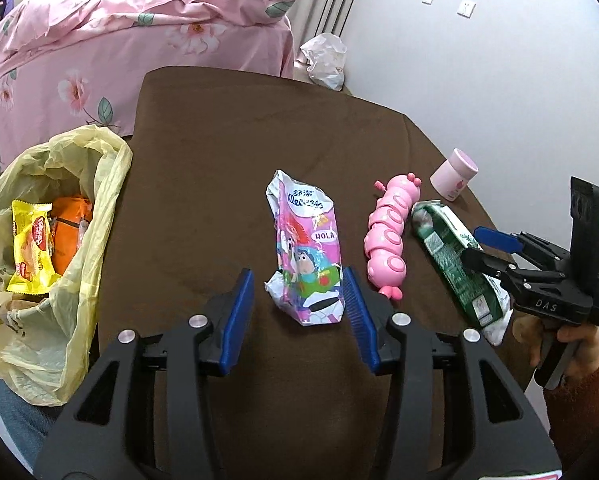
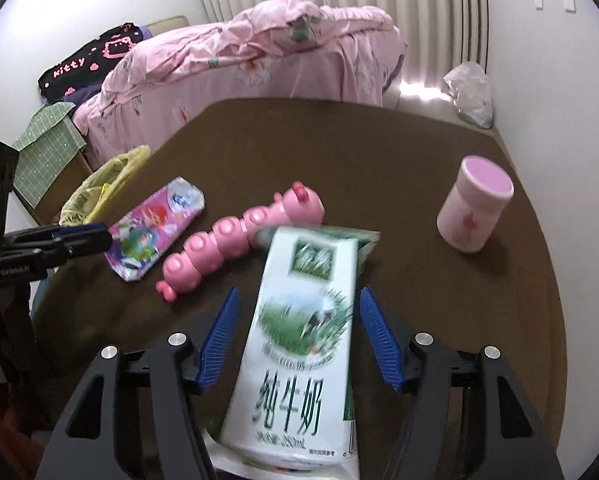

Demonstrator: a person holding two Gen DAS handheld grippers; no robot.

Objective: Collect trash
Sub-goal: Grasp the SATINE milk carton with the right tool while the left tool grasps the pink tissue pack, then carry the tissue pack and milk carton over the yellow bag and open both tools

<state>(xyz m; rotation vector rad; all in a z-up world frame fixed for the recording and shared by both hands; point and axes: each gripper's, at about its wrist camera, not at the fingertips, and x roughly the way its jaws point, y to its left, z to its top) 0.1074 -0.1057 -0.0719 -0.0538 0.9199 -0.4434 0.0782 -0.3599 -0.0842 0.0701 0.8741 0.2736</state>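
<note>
Fingers of left gripper (image 1: 299, 312) apart, straddling tissue pack (image 1: 307, 256) on table (image 1: 227, 160); right gripper (image 2: 295, 340) wide around milk carton (image 2: 299, 360), not pinching.

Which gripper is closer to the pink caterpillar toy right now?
Left, narrowly. The left gripper straddles the tissue pack just beside the toy. The right gripper straddles the milk carton on the toy's other side.
</note>
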